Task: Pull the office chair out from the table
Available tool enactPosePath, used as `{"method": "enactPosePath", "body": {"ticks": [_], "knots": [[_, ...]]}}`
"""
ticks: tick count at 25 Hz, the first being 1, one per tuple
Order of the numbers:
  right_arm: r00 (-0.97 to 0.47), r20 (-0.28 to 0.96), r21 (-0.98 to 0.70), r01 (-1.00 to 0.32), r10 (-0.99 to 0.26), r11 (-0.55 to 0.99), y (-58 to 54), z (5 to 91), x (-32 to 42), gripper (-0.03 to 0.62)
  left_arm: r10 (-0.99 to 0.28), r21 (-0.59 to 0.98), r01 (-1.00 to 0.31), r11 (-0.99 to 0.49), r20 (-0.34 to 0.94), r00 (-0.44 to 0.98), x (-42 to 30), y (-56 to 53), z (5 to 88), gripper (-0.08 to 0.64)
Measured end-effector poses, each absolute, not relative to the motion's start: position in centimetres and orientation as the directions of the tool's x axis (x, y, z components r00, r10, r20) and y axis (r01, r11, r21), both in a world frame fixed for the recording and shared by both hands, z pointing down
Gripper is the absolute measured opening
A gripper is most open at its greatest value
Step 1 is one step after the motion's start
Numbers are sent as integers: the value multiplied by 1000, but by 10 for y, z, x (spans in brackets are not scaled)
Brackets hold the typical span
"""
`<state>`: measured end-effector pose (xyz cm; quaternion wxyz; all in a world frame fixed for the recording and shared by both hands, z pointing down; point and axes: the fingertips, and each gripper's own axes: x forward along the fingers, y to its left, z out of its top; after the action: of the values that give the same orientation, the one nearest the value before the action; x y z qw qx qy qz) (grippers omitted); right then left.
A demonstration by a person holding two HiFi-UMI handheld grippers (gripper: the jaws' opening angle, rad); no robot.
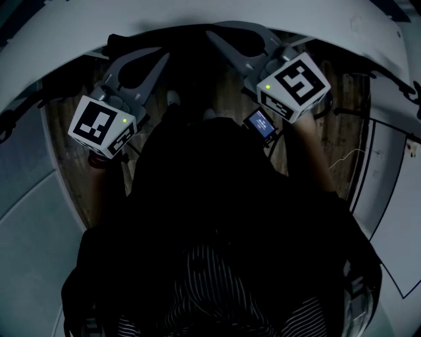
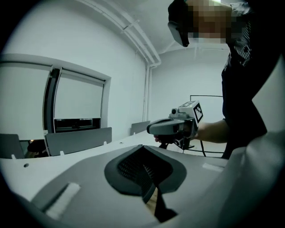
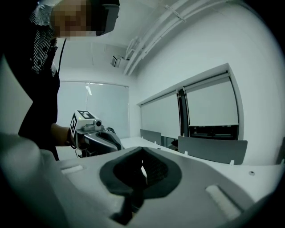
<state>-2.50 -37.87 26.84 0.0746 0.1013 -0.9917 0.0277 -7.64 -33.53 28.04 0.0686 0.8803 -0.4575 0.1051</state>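
The left tongs (image 2: 143,156) and right tongs (image 3: 142,153) are closed pad to pad, with nothing gripped between them. They are held out near level toward the counter (image 1: 66,46) rim at the top of the head view, presumably ready for a reach. The chair is not clearly made out (a dark shape (image 1: 191,49) in the upper middle, under the rim, may be it). It is judged not yet pulled out.

I see my left gripper (image 1: 135,59) and right gripper (image 1: 227,41) side by side, both pointing toward the curved white table (image 1: 197,14), jaws closed. Wooden floor (image 1: 335,131) shows beneath them.
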Motion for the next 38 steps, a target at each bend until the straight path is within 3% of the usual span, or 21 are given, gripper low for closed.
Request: {"method": "enactPosePath", "body": {"ticks": [12,20,24,31,38], "knots": [[-931,355,40,-81,-90,996,-382,297,-59,2,-557,-136,-570,-810,482,677,-82,-341,315,4],[-899,437,45,10,-11,999,-371,314,-70,11,-511,-212,-486,-848,570,643,-81,-351,331,133],[-886,462,41,52,27,998,-367,320,-78,57,-458,-218,-424,-879,632,625,-85,-345,344,218],[-879,471,21,87,67,996,-360,327,-86,193,-472,-256,-416,-873,663,582,-87,-346,359,293],[-797,600,71,138,68,988,-355,360,-93,323,-434,-282,-350,-894,740,514,-95,-345,379,339]]}}
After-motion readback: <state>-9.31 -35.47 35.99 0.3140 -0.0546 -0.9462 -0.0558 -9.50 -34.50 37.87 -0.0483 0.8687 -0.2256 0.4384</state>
